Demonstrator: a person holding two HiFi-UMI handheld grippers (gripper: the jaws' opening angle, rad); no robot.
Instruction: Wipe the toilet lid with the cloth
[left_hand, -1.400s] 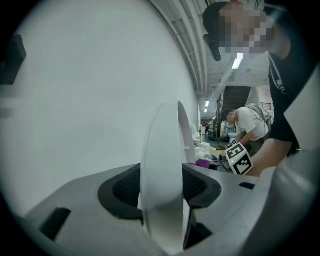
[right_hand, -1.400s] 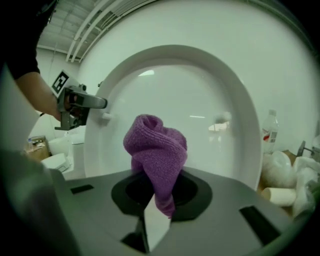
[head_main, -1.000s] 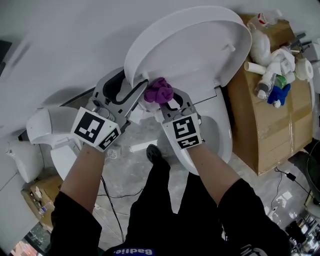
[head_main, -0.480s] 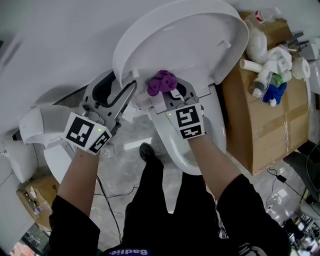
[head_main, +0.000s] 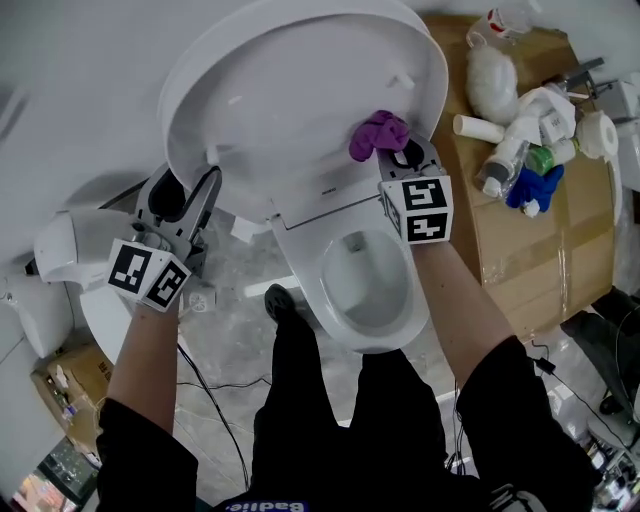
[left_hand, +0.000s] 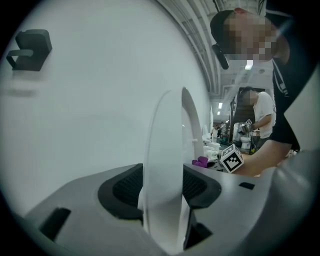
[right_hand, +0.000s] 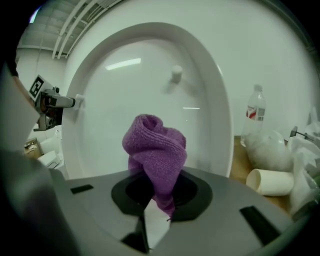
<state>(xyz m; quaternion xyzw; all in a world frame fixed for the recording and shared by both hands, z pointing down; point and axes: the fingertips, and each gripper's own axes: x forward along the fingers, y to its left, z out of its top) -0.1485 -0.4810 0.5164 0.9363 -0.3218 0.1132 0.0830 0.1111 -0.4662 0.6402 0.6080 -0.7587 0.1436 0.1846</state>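
From the head view, the top rim of the raised toilet lid (head_main: 300, 110) was cut off by the frame edge, and its lower part hid the rear of the toilet bowl (head_main: 365, 300). The marker cube covered most of the right gripper (head_main: 402, 158), so its grip read only from its own view: the fingers (right_hand: 131, 192) were closed on a bunched purple cloth (right_hand: 155, 150), which stood up in front of the lid's inner face near its right rim. Whether the cloth touched the lid could not be made out. In the left gripper view the lid showed edge-on and blocked much of the scene behind it. The left gripper (left_hand: 162, 187) had its fingers (left_hand: 122, 187) clamped on the lid's left edge. Both forearms reached forward over the bowl, the left one lower and out to the side, the right one further up. A cardboard box (head_main: 530, 250) with bottles on top stood just right of the toilet.
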